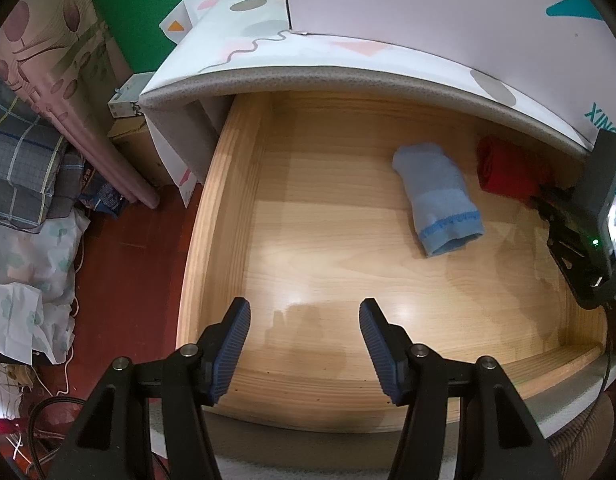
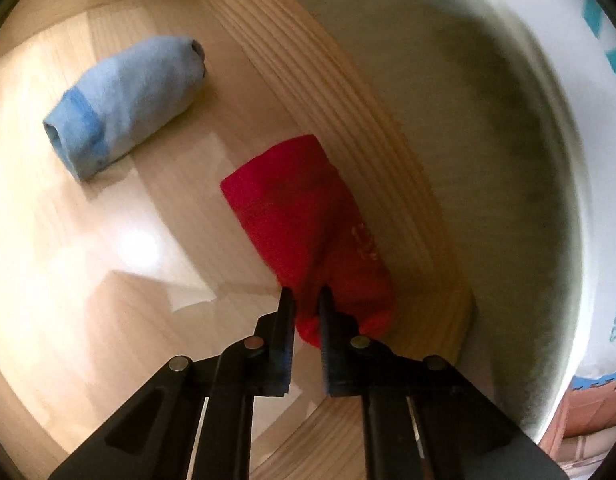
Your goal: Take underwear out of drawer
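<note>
A wooden drawer (image 1: 228, 184) is seen pulled out, with two rolled pieces of underwear lying on its pale floor. The red roll (image 2: 308, 232) is placed along the drawer's side wall, and its near end is pinched between the nearly closed fingers of the right gripper (image 2: 306, 300) — fabric is seen bulging between the two black pads. The light blue roll (image 2: 124, 100) is left just beside it, apart, untouched. The left gripper (image 1: 306, 316) is held above the drawer's front part with its blue-padded fingers spread apart; nothing is gripped between them. A patterned white cover (image 1: 248, 52) is draped over the top of the furniture behind.
</note>
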A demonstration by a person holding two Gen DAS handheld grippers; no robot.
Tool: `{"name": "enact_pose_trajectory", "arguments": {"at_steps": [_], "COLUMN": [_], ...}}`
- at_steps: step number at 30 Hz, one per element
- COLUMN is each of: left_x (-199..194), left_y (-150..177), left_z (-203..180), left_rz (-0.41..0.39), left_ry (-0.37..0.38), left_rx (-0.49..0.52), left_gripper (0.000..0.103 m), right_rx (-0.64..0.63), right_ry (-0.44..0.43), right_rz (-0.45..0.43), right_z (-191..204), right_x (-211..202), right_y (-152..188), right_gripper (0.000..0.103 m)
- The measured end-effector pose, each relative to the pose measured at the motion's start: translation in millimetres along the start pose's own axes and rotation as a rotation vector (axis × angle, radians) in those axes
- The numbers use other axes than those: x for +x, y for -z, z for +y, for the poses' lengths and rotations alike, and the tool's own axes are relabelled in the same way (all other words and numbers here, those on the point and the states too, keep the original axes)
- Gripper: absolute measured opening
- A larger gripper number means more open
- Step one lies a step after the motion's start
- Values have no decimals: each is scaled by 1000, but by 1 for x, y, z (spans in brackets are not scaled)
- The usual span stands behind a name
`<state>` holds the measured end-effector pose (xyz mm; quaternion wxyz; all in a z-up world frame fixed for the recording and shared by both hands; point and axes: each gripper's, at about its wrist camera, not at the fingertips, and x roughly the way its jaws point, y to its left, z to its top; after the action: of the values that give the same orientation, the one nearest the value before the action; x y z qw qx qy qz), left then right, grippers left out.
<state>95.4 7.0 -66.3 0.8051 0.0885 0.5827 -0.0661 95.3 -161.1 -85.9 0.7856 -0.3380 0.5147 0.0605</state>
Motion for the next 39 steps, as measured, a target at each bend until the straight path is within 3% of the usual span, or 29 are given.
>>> {"name": "enact_pose_trajectory", "arguments": {"at_steps": [7, 18, 22, 25, 27, 29, 37, 39], "left_x": [-2, -6, -7, -8, -7, -7, -4, -4], "left_y": [1, 2, 2, 2, 1, 2, 1, 1], "left_z": [2, 5, 6, 7, 8, 8, 5, 4], "left_rz": [-4, -19, -25, -26, -25, -25, -15, -11], "left_ry": [5, 22, 29, 36, 36, 36, 29, 27], "left_rx": [-4, -11, -14, -18, -18, -17, -9, -8], "left_gripper": [58, 58, 58, 58, 58, 58, 58, 58], "right_rx": [51, 218, 155, 85, 66, 52, 13, -12], "right_ry": [-133, -414, -329, -212, -173, -157, -133, -138], "right_rz": [47, 188, 91, 7, -16, -29, -53, -55], "right_z": [-27, -51, -52, -46, -46, -35, -57, -58], "right_x": [-16, -28, -45, -58, -62, -59, -20, -12], "right_y": [-21, -43, -41, -41, -46, -40, -30, -28], "right_gripper": [3, 1, 3, 15, 30, 36, 35, 49]}}
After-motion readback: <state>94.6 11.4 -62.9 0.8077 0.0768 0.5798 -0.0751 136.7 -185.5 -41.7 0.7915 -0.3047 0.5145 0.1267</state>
